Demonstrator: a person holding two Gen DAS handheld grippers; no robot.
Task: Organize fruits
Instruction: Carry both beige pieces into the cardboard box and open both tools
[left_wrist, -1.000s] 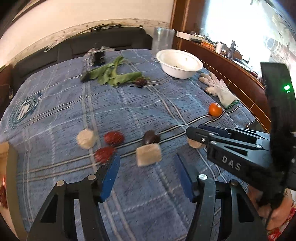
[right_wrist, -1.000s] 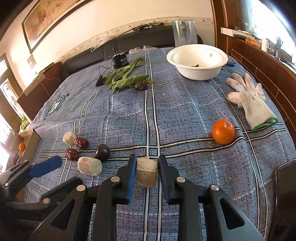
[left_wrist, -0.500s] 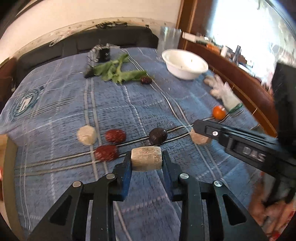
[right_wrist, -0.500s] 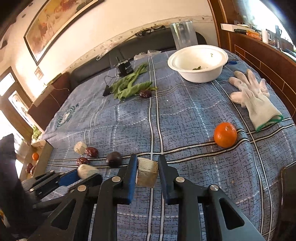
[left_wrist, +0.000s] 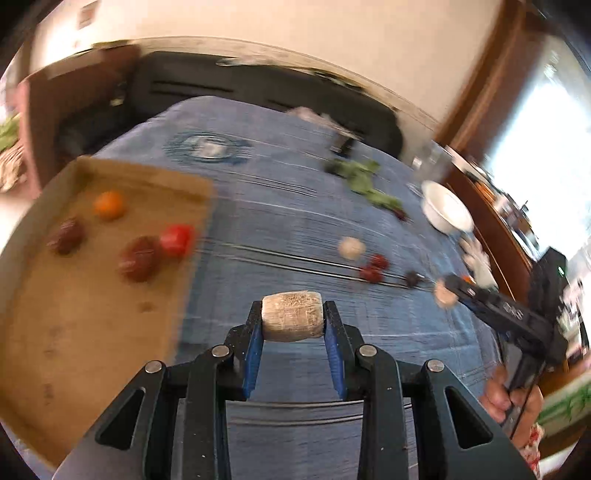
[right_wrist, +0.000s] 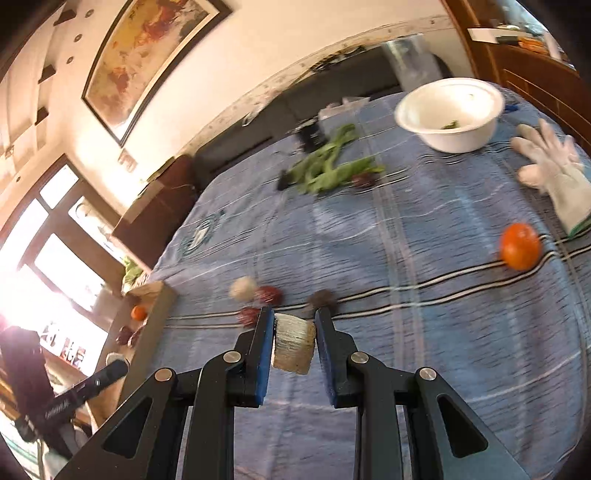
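Note:
My left gripper (left_wrist: 292, 320) is shut on a beige cylindrical chunk (left_wrist: 291, 315), held above the blue cloth, right of a cardboard tray (left_wrist: 44, 332). The tray holds an orange fruit (left_wrist: 108, 204), a red one (left_wrist: 176, 239) and dark red fruits (left_wrist: 139, 257). My right gripper (right_wrist: 294, 345) is shut on another beige chunk (right_wrist: 293, 347), lifted over the cloth. On the cloth lie a pale round piece (right_wrist: 242, 288), red dates (right_wrist: 269, 294), a dark fruit (right_wrist: 322, 298) and an orange (right_wrist: 520, 246).
A white bowl (right_wrist: 448, 110) stands at the back right, with a white glove (right_wrist: 554, 177) beside it. Green leaves (right_wrist: 328, 168) and a dark date (right_wrist: 364, 180) lie at the back. A wooden ledge runs along the right edge.
Both grippers rose with their chunks and swung left; the cardboard tray has come into the left wrist view. A second ago the left gripper was open around nothing.

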